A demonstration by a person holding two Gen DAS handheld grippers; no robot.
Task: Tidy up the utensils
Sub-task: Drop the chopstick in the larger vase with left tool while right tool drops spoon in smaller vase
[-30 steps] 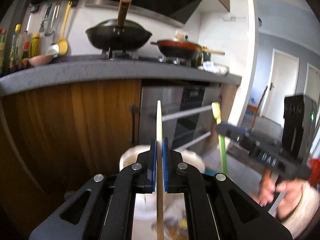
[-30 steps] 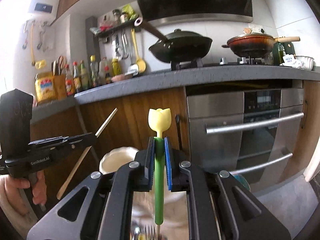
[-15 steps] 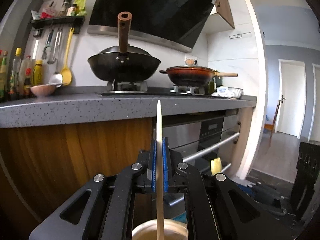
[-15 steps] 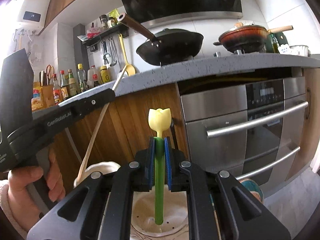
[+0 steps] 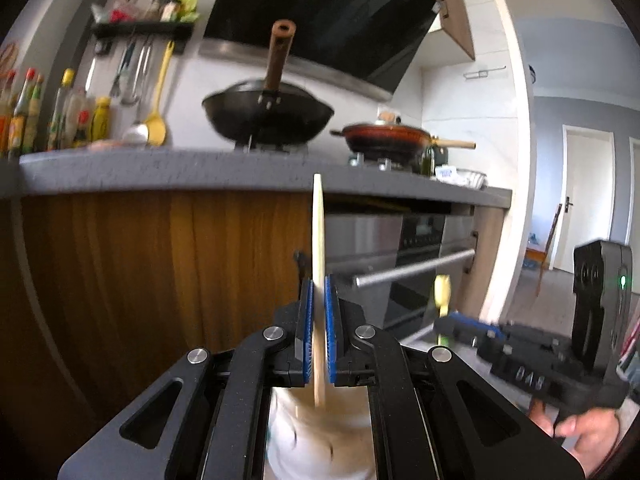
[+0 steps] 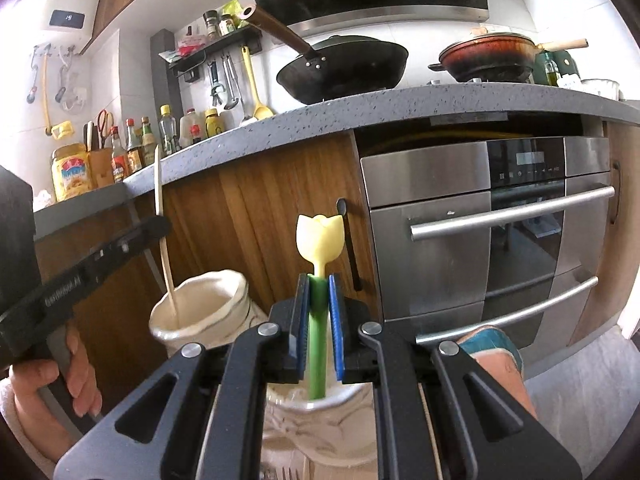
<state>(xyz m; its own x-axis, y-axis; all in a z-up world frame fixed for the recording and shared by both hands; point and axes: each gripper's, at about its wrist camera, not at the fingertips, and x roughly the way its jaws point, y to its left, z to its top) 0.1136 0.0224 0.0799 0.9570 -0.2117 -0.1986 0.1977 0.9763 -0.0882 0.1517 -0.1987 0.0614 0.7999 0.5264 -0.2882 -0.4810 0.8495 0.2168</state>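
While the left gripper [image 5: 318, 334] clamps a chopstick [image 5: 317, 240] over one cream holder [image 6: 200, 308], the right gripper [image 6: 319, 330], clamped on a tulip-topped utensil [image 6: 319, 240], likely lowers and releases next into another holder [image 6: 320, 420].

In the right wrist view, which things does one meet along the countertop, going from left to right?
Yellow jar → sauce bottles → yellow spatula hanging on the wall → black wok → red pan → green bottle.
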